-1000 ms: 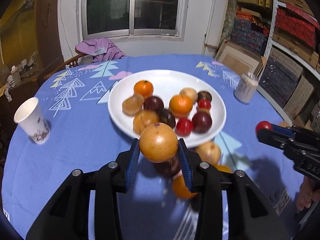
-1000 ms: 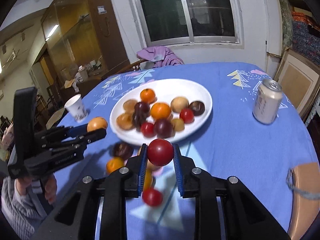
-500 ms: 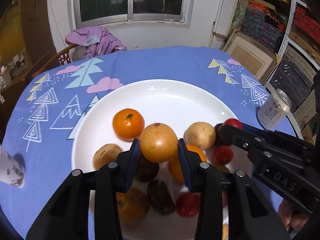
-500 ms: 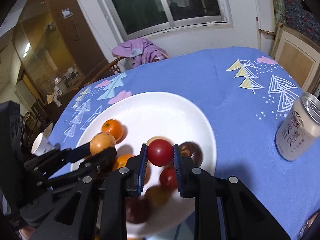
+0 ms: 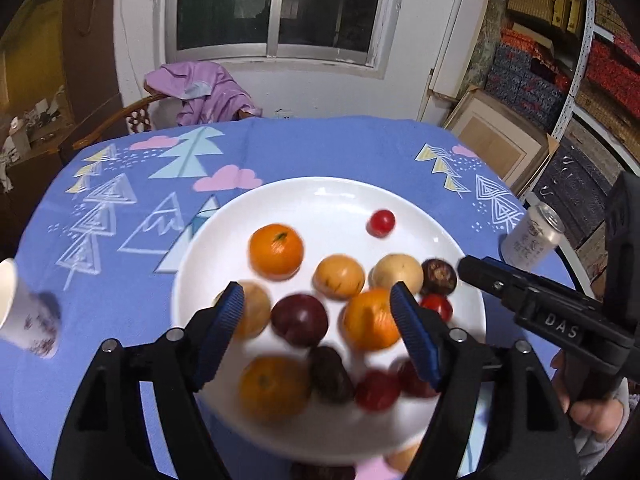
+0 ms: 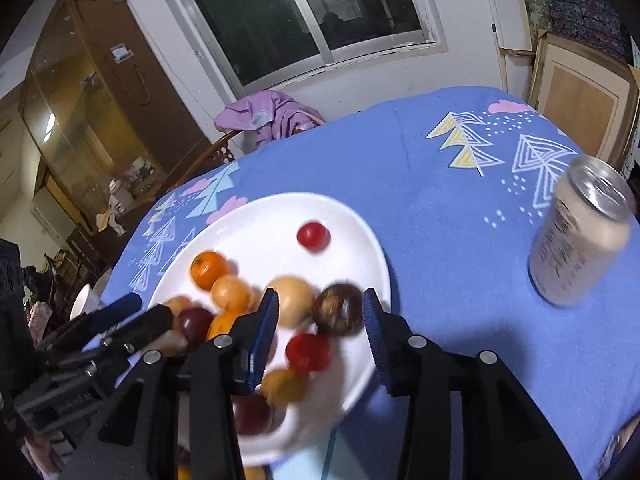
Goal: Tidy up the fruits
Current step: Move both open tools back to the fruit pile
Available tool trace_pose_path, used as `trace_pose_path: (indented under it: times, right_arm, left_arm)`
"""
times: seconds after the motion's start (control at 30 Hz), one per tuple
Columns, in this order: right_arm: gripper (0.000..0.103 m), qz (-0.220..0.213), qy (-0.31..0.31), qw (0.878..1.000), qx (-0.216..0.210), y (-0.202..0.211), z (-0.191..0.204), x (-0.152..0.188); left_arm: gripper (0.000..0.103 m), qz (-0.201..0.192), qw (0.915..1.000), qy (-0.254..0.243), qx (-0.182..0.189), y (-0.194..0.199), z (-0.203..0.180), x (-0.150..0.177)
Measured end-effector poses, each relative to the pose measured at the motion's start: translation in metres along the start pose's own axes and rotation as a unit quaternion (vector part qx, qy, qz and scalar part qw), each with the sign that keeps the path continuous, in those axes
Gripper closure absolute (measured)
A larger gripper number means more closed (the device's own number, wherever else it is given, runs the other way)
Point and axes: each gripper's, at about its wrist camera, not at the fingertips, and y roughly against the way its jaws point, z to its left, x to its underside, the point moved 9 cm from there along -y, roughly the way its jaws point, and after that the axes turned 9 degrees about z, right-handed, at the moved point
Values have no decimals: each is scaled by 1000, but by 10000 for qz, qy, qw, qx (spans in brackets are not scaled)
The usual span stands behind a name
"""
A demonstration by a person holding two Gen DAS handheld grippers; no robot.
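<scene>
A white plate on the blue tablecloth holds several fruits: oranges, dark plums, pale round fruits and small red ones. My left gripper is open and empty above the plate's near half. The golden-orange fruit lies on the plate beside an orange. My right gripper is open and empty over the plate's right side. The small red fruit lies alone on the plate's far part; it also shows in the left wrist view.
A drink can stands right of the plate. A paper cup stands at the table's left edge. A few fruits lie on the cloth just before the plate's near rim. A chair with purple cloth is behind the table.
Both grippers have opened. The golden-orange fruit dropped from the left one onto the plate, and the red fruit from the right one now lies on the plate's far part.
</scene>
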Motion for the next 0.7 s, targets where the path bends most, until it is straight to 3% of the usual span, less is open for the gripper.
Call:
trace_pose_path:
  times: [0.07,0.13,0.23,0.3,0.4,0.7]
  right_arm:
    - [53,2,198,9998,15,15,6,21]
    - [37,-62,333,9994,17,30,12,42]
    - [33,-160,439,9989,-54,53,19,77]
    - [32,-175,429,9988,-131,63,20,92]
    - [29,-304,321,9988,-207,75,18,109]
    - [29,-94,266,9991,-308,70,12,119]
  left_arm:
    - [19,-132,9997,-58,-185,20,8,22]
    - [18,-181,9991,-200,-320,37,13,52]
    - [17,-229,9985,-326,-373,56,15,91]
    - [10,-237,9988,-283,-327,63,15,114]
    - [10,-97,9991,-308,-273,58,11,140]
    - [7,-57,9972,-628,-390,34,-6,149]
